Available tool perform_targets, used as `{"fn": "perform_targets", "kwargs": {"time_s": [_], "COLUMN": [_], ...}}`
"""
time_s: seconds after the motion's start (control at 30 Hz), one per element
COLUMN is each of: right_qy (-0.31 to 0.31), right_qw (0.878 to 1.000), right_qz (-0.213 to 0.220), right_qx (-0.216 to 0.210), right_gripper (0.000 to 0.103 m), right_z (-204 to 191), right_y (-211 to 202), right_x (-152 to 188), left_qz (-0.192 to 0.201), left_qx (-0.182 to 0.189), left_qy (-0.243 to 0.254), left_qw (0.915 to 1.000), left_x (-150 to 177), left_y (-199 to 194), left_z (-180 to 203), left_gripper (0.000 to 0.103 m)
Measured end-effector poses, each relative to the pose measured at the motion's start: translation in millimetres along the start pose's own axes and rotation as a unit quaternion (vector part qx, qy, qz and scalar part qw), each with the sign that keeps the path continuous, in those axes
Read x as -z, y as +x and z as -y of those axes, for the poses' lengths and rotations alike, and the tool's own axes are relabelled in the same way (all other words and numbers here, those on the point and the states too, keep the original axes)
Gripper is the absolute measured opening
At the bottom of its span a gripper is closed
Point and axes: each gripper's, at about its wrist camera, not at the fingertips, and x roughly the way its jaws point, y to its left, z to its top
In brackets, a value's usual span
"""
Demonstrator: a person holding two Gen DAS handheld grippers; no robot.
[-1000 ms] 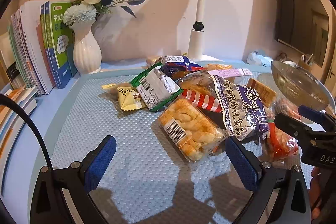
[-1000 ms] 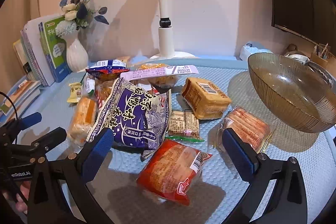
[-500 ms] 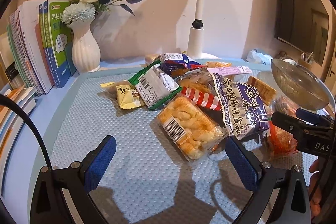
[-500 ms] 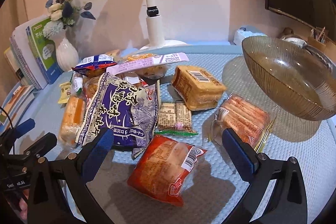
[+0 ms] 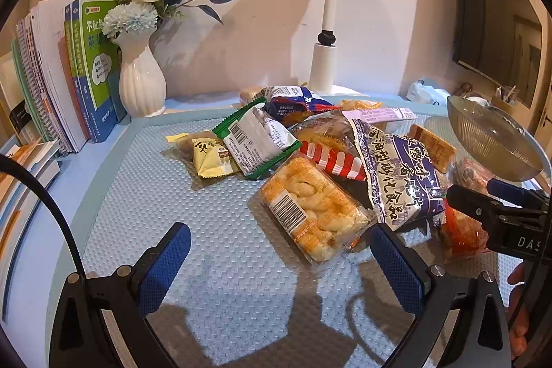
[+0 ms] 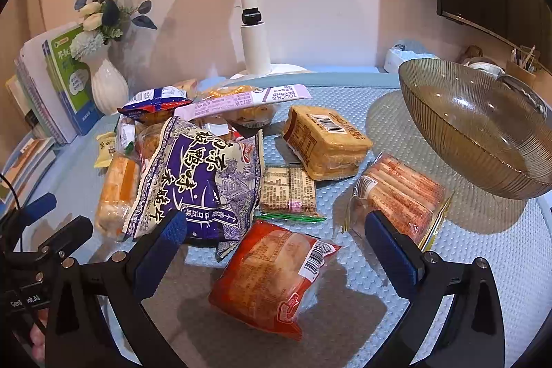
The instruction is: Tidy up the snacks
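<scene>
A: Your right tool point(image 6: 272, 250) hangs with its fingers spread wide and nothing between them; the red bread packet point(image 6: 272, 275) lies on the counter point(image 6: 483, 264) right under that gap.

B: And your left tool point(image 5: 279, 264) is just as wide apart, empty, over bare mat, with the clear pack of golden pastry point(image 5: 314, 209) just ahead.

A: Past the red packet, your purple bag point(image 6: 196, 175) leans on the heap, the cracker pack point(image 6: 288, 190) beside it.

B: Farther right stands your ribbed glass bowl point(image 6: 483, 130), empty. At the back, the white vase point(image 5: 141, 75) and the books point(image 5: 69, 71).
</scene>
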Motion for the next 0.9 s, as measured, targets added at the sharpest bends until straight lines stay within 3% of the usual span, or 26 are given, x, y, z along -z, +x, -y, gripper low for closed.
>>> {"fn": "perform_targets", "kwargs": {"time_s": [0.9], "right_qy": [0.002], "right_qw": [1.0], "right_qz": [0.011], "right_qx": [-0.004], "right_gripper": [0.103], "right_z": [0.7], "right_y": [-3.7], "right_x": [0.5], "left_qz": [-0.007], "left_qx": [0.011], "left_qy": [-0.023], "left_qw": [0.9996], "left_x": [-1.5], "left_y": [0.8], "left_z": [-7.0], "left_gripper": [0.103]}}
